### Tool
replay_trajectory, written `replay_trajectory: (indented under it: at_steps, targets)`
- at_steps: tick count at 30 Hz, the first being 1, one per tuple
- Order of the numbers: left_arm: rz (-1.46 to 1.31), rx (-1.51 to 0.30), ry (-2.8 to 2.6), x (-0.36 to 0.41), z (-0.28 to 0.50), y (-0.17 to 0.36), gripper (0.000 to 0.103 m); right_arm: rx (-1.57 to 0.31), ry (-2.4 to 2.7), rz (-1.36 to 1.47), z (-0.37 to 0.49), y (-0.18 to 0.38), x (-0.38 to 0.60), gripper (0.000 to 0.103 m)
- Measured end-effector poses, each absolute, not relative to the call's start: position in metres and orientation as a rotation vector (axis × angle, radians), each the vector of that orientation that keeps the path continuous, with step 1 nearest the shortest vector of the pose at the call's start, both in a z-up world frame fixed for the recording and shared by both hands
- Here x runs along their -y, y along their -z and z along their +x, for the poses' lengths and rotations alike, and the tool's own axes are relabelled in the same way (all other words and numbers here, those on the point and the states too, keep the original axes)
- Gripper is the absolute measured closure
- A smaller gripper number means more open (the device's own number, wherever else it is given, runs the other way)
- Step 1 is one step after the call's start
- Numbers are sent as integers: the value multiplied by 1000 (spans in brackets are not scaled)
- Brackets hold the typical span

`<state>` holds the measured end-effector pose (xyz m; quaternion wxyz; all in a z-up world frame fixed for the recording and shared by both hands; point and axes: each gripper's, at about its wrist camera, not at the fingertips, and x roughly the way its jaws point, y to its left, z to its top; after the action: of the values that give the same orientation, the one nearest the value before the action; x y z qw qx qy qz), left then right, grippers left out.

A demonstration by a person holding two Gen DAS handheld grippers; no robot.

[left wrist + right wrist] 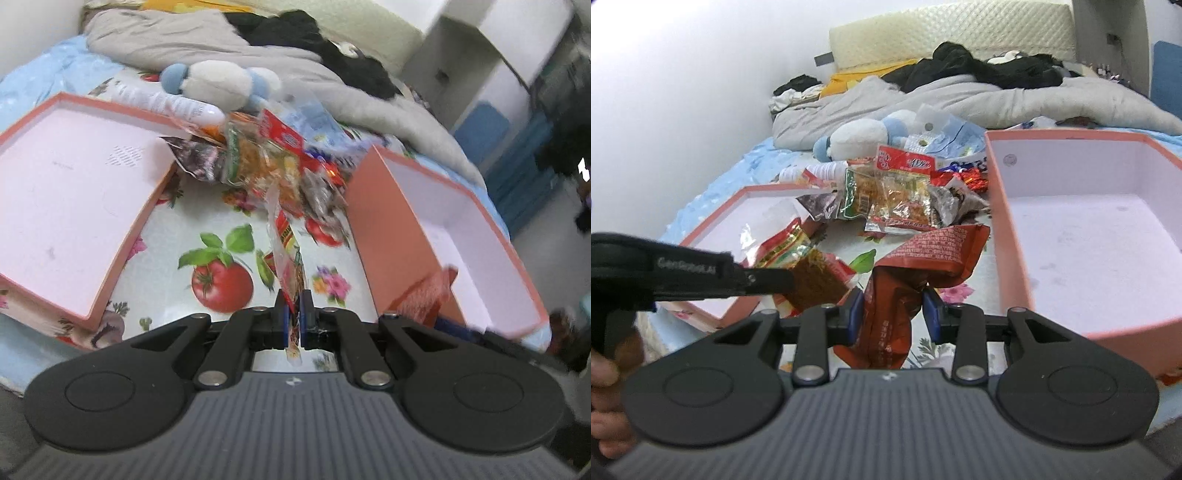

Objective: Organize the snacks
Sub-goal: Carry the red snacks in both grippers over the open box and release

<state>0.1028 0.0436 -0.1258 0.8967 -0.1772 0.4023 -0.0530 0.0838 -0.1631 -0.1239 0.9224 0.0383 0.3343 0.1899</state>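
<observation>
My left gripper (294, 306) is shut on a thin clear packet with red and yellow print (286, 251), held above the tomato-print cloth between two boxes. In the right wrist view the left gripper (786, 280) comes in from the left with that packet (809, 269) in its fingers. My right gripper (895, 306) is shut on a crumpled red-brown snack bag (923, 254) beside the deep pink box (1089, 229). That bag shows blurred at the deep box's near corner (424, 295). A heap of loose snack packets (266, 162) (894, 195) lies between the boxes.
A shallow pink box (55, 192) (757, 210) lies left of the heap, the deep pink box (461, 221) on the right. A white and blue plush toy (218, 85) (864, 140), a grey quilt (960, 96) and dark clothes lie behind. A hand shows at the lower left.
</observation>
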Motion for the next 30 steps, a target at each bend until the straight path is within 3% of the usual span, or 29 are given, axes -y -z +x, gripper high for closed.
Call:
replay_trajectory:
  at_steps: [14,30]
  targets:
    - [-355,-789,170,-6,47,76,97,-634,-341,69,28,73,199,65]
    - [-319,-803,309,61,91,45,97,-612,-216,110,48,49,258,65]
